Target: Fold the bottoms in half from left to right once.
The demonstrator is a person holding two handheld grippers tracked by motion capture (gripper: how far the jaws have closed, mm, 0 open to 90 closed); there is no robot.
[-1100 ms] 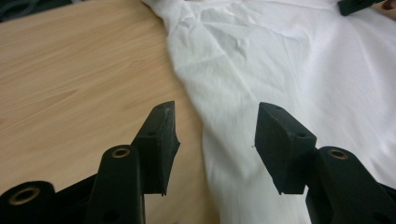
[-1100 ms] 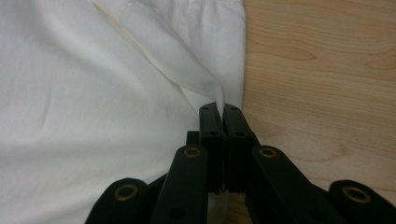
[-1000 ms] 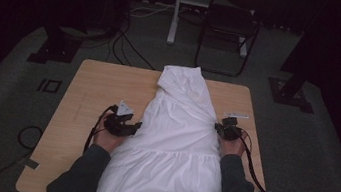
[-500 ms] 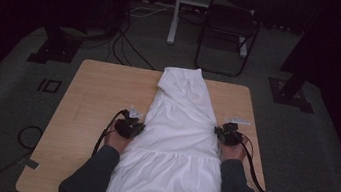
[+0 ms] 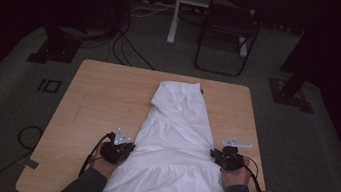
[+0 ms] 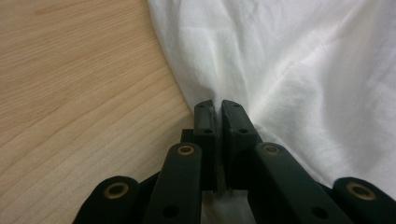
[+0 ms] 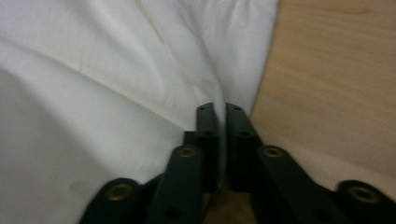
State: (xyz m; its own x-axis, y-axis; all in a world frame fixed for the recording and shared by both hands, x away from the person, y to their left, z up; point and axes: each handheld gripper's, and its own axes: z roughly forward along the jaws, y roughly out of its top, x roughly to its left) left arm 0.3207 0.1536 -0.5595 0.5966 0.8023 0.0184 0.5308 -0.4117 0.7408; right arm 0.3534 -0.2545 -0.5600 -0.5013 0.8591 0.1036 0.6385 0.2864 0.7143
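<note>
Your grippers, left (image 5: 126,149) and right (image 5: 216,155), are clamped on opposite side edges of the dress (image 5: 179,137), whose long axis runs away from you.

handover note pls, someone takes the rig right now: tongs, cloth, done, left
Left tongs: shut on the white cloth at its left edge, low over the table.
Right tongs: shut on the cloth's right edge, level with the left.
Cloth: lies lengthwise down the middle of the table, narrow end far, wide end hanging off the near edge between the forearms.
Done: both side edges gripped.
Left: probably a fold or a pull to straighten it; no fold made yet at the gripped part. Keep both grips shut while moving.
</note>
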